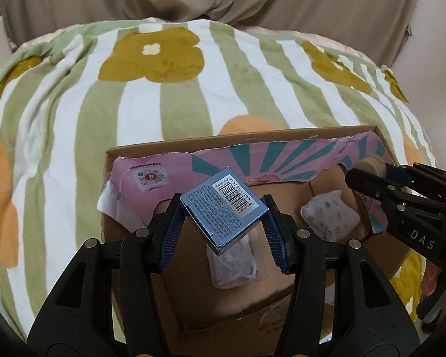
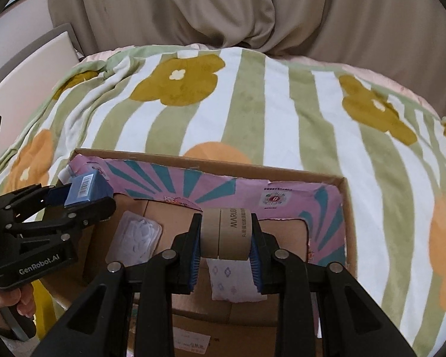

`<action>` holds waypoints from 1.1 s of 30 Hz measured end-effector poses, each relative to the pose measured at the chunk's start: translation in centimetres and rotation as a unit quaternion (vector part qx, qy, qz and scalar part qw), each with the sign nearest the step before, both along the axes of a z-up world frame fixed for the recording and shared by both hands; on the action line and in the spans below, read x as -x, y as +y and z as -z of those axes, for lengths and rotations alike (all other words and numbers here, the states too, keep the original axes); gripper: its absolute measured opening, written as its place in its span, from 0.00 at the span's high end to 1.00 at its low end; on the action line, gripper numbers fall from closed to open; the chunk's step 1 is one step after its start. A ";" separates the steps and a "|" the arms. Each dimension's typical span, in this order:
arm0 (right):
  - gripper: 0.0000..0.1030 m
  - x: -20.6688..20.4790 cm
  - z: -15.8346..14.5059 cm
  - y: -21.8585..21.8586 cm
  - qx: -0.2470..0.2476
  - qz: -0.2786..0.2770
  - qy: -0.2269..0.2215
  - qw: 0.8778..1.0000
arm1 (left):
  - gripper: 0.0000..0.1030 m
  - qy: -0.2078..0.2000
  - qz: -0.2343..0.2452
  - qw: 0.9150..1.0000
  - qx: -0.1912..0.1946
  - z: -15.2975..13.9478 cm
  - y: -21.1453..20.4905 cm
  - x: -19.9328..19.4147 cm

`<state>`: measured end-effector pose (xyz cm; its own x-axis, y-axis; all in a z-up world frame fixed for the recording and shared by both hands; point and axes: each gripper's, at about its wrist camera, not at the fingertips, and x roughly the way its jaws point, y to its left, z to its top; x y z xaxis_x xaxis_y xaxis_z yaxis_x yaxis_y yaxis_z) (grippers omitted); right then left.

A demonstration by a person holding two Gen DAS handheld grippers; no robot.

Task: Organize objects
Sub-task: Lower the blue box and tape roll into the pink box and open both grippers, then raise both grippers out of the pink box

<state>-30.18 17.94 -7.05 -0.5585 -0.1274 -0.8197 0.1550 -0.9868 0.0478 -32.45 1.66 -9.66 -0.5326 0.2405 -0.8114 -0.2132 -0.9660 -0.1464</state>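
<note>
My left gripper (image 1: 223, 223) is shut on a small blue box (image 1: 223, 208) with a barcode, held tilted over the open cardboard box (image 1: 193, 144). In the right wrist view the same blue box (image 2: 84, 189) shows at the left in the left gripper (image 2: 83, 199). My right gripper (image 2: 226, 238) is shut on a brown roll of tape (image 2: 226, 233), also above the cardboard box (image 2: 193, 159). The tape roll (image 1: 370, 163) peeks out at the right of the left wrist view. Inside the box lie a clear packet of white bits (image 1: 238, 267) and a white patterned pouch (image 1: 330, 218).
The cardboard box, with torn pink and teal lining (image 2: 193, 187), rests on a bed covered by a green-striped flowered blanket (image 1: 163, 95). A beige curtain (image 2: 252, 9) hangs behind the bed. A hand (image 2: 3, 306) grips the left gripper's handle.
</note>
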 end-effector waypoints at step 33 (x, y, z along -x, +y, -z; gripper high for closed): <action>0.13 -6.0 -6.0 2.0 0.015 0.024 0.073 0.997 | 0.00 0.102 -0.025 0.994 -0.010 -9.8 -0.8 -8.1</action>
